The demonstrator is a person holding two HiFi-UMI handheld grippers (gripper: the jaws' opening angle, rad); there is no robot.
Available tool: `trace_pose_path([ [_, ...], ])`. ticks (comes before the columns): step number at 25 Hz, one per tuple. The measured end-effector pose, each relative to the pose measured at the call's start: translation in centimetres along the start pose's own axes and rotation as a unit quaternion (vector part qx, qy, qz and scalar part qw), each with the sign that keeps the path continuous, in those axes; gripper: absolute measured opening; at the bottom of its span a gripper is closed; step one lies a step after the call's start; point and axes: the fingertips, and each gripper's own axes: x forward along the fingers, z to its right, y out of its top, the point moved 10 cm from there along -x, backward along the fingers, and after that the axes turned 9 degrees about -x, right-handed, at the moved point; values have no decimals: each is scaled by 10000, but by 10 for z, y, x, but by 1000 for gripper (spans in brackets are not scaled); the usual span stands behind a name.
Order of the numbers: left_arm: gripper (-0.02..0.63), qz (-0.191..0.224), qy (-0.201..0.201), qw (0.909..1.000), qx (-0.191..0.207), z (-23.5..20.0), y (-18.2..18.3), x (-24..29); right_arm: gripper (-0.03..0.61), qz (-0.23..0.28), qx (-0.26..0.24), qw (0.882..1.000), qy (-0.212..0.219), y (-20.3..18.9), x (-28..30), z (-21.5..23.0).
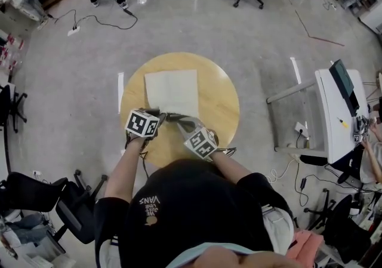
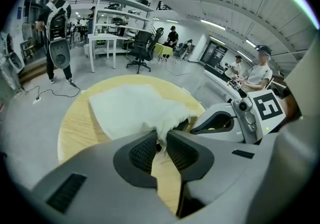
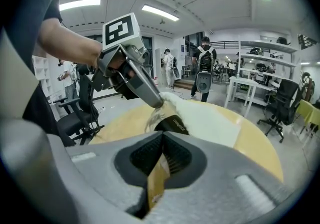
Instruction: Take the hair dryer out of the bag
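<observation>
Fingers [image 2: 144,151] of my left gripper [image 2: 159,142] are clamping on the near edge of the white bag [image 2: 131,107], right at its mouth, and holding that edge a little off the round table [image 2: 75,128]. Rest of the bag is lying flat, stretching away from me. Hair dryer [image 3: 173,124] is sitting inside the bag, only its black end poking out of the mouth, just beside the left grip. My right gripper [image 3: 162,149] is hovering just short of that black end. Its fingers [image 3: 176,159] are closed together, and I'm making out nothing between the pads. The tan strip in the gap is reading as table behind. So the dryer is not being gripped yet.

Risks, my judgement:
- Going in with the fingers closed is likely shoving the dryer deeper into the bag.
- Opening late at the mouth is risking catching cloth along with the dryer, so the bag comes too.
- Left pinch is only biting a thin bit of cloth. A hard pull could be slipping it free, and then the whole bag is sliding across the table.
- Black end is looking smooth and rounded, so a shallow grip may be slipping off.
</observation>
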Motion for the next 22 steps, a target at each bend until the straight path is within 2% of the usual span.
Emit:
trace_pose_path([
  [1, 72, -21, 13, 10000, 13, 1, 1, 1, 0, -3, -21, 10000, 10, 0, 1, 1],
  [3, 72, -47, 33, 10000, 33, 2, 2, 1, 98, -31, -82, 9999, 62, 0, 3, 3],
  [17, 72, -108, 151, 9998, 82, 6, 6, 5, 102, -263, -787, 9965, 106, -5, 11, 14],
  [22, 72, -177, 175, 9996, 100, 7, 10, 7, 144, -353, -919, 9950, 178, -5, 13, 20],
])
